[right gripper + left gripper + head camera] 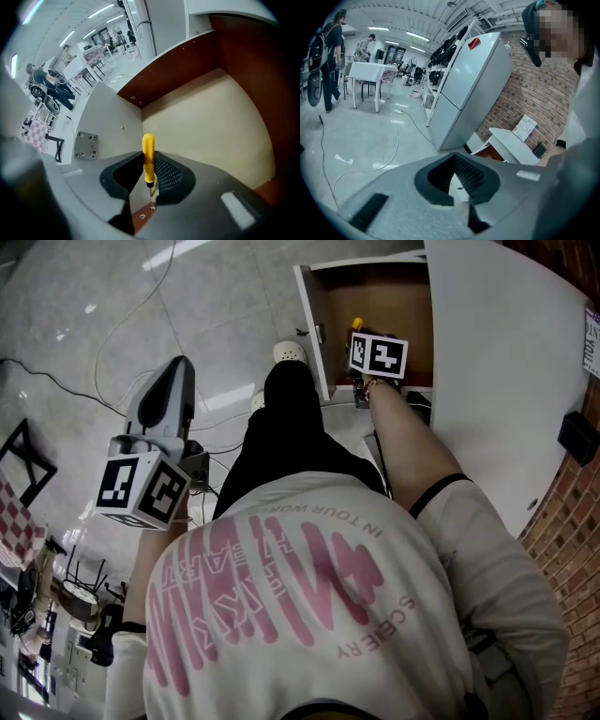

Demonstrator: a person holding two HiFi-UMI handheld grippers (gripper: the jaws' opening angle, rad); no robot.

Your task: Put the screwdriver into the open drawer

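Note:
A yellow-handled screwdriver stands upright between the jaws of my right gripper, which is shut on it. That gripper points steeply down into the open drawer, a wood-brown box with a pale floor. In the head view the drawer sticks out from the white desk, and my right gripper hangs over its near part with the screwdriver's yellow end showing. My left gripper is held out at the left over the floor, away from the drawer. Its jaws are shut on nothing.
The white desk top lies right of the drawer, with a black box near its edge and a brick wall behind. A cable trails over the glossy floor. A grey fridge and white tables stand further off.

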